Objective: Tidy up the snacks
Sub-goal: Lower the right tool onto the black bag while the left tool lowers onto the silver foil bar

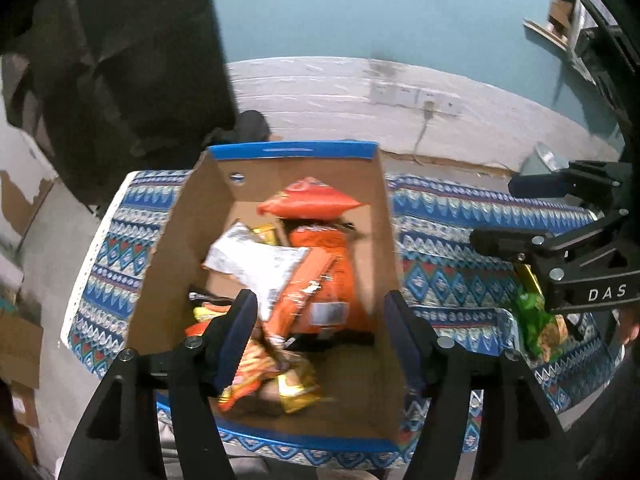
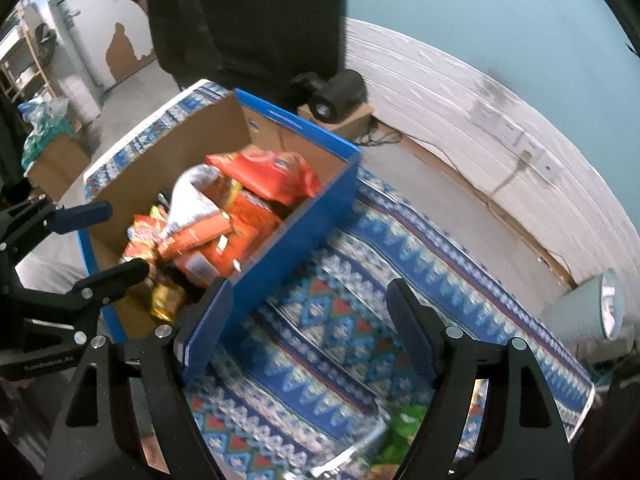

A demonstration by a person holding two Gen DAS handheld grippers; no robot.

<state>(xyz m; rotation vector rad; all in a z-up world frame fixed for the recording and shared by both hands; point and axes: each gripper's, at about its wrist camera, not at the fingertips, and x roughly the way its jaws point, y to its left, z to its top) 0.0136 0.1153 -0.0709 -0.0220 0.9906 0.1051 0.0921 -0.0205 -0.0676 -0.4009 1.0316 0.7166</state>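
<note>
— Where are the snacks?

— Orange packets (image 1: 320, 276) heaped in the blue-edged cardboard box (image 1: 176, 248) on the patterned tabletop (image 1: 448, 276); a green packet (image 1: 536, 320) lies outside, to its right.

— And your grippers?

— My left gripper (image 1: 320, 328) hangs over the box, jaws apart, holding nothing. My right gripper (image 2: 308, 328) hangs beside the box, over the cloth, jaws wide, empty too.

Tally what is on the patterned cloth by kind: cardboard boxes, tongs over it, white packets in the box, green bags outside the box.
Cardboard box: 1
Tongs: 2, the left tongs and the right tongs, both open
White packet: 1
Green bag: 1
Total: 5
</note>
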